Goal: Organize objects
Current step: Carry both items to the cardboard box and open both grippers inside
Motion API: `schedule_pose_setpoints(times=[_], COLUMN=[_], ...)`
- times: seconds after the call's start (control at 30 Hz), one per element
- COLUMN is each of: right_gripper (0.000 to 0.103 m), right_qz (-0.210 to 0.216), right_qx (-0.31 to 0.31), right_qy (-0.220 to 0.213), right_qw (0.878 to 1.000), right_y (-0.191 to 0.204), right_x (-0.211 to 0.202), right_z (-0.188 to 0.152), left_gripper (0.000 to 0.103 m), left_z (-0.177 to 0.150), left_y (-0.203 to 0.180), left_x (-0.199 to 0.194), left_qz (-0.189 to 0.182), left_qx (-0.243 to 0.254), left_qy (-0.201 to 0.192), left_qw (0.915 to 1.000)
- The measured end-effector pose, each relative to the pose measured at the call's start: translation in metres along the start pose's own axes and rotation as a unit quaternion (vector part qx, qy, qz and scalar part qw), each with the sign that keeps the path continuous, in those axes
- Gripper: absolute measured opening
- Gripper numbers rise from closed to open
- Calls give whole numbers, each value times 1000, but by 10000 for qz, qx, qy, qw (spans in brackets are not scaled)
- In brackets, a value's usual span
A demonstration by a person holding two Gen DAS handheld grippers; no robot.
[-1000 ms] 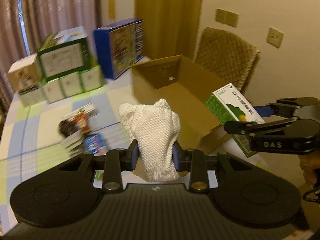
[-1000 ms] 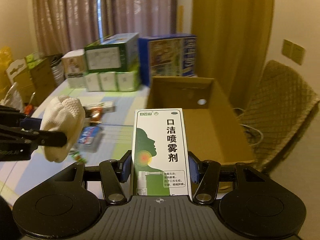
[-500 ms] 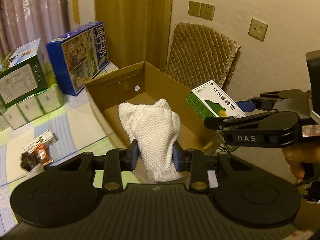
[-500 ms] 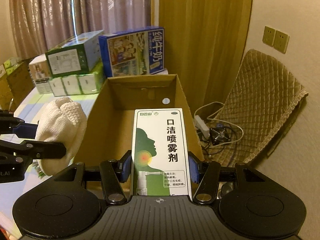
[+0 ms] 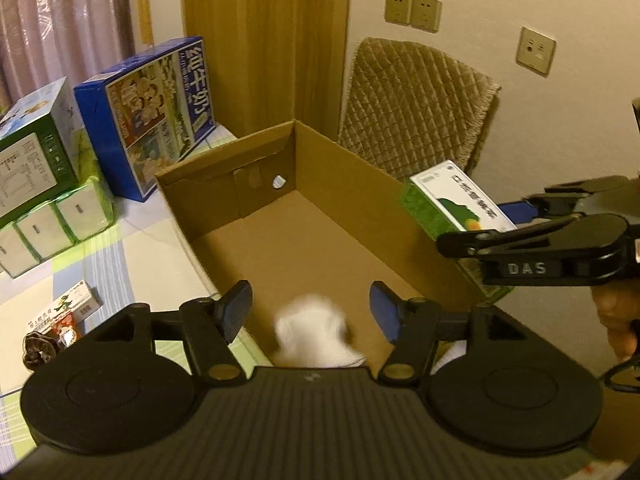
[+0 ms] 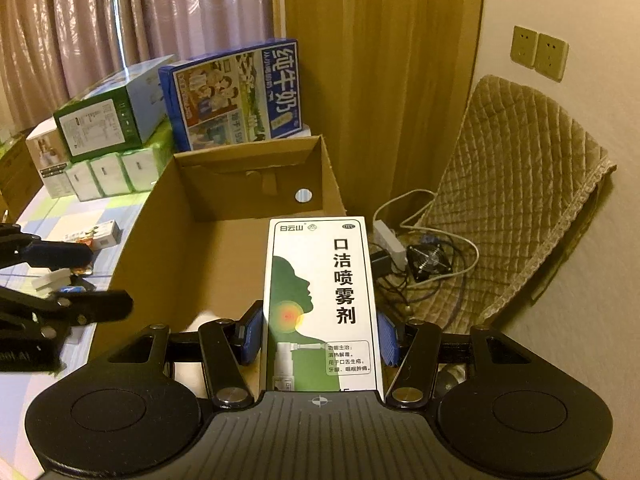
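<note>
An open cardboard box (image 5: pixel 248 152) (image 6: pixel 160 216) stands at the table's right end. My left gripper (image 5: pixel 310 306) is open above its near end. A white knitted cloth (image 5: pixel 316 336), blurred, lies or falls free inside the box just below the jaws. My right gripper (image 6: pixel 318 334) is shut on a white-and-green spray carton (image 6: pixel 320 300) (image 5: pixel 460 208), held over the box's right side. In the right wrist view the left gripper (image 6: pixel 80 280) shows at the left edge, and a pale bit of the cloth (image 6: pixel 200 320) peeks behind a finger.
Stacked cartons sit at the table's far end: a blue milk box (image 5: pixel 156 112), a green box (image 5: pixel 32 152) and white packs (image 5: pixel 56 224). Small packets (image 5: pixel 64 312) lie on the checked tablecloth. A quilted chair (image 5: pixel 412 104), cables and a power strip (image 6: pixel 392 240) are right of the box.
My left gripper has opened and let go of the white cloth, which has dropped into the box. Both grippers have moved forward over the box; the right still holds the carton.
</note>
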State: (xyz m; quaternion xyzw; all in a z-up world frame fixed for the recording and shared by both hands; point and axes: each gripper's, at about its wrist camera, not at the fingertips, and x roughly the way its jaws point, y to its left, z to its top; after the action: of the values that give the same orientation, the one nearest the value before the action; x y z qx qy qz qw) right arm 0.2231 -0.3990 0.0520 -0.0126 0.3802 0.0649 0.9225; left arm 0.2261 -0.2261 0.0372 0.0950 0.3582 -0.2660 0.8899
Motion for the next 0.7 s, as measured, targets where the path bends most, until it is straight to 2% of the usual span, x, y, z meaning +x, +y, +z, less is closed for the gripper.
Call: schedule_pose_setpoints(times=[0.5,0.6,0.7], right_gripper=[53,66,69], right_qz=[336,412,426], right_qx=[42,198,266], right_qy=[-66,-96,-209], right_qw=[9994,9989,9985], right_y=[21,19,20], right_x=[23,25,15], right_z=[11,12,10], left_gripper=[63,67,68], left_z=[-25,-31,-42], left_y=[38,44,50], left_x=[-38,-44,-53], left_qz=[363,424,503], left_qx=[-536,-659,-767], left_qy=[-36,-66,-79], left_qw=[9979,9969,9958])
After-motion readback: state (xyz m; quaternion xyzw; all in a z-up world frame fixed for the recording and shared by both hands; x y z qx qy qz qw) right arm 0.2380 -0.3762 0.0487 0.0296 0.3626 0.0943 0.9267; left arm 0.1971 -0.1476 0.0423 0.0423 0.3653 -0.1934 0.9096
